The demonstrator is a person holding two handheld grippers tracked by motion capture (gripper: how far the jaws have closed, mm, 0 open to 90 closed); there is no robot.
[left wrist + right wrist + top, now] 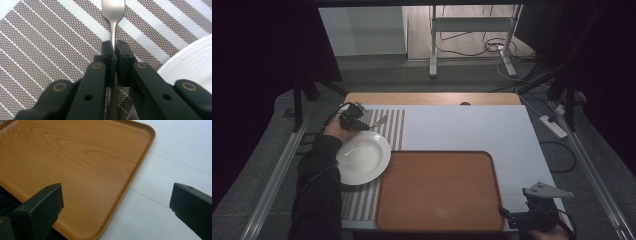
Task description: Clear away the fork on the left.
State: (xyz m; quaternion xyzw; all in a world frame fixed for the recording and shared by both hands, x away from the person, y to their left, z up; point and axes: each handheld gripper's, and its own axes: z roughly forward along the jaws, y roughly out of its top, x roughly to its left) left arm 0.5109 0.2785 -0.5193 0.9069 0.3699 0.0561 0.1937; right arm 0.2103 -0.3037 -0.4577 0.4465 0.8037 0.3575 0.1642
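A silver fork [113, 10] lies on the striped placemat [50, 45], its tines pointing away from my left gripper [114, 48]. That gripper is shut on the fork's handle, and its two black jaws pinch the thin stem between them. From above, the left gripper [366, 125] sits at the mat's far left, just beyond a white plate [362, 157], with the fork [380, 121] sticking out to its right. My right gripper [507, 214] rests at the table's near right corner. Its jaws [116, 195] stand wide open and hold nothing, over the edge of a wooden tray [75, 165].
The wooden tray [437, 190] takes up the near middle of the white table [472, 127], with its left edge over the placemat [394, 127]. The plate's rim [190, 67] lies close to the right of the left gripper's jaws. A power strip [553, 126] lies on the floor to the right.
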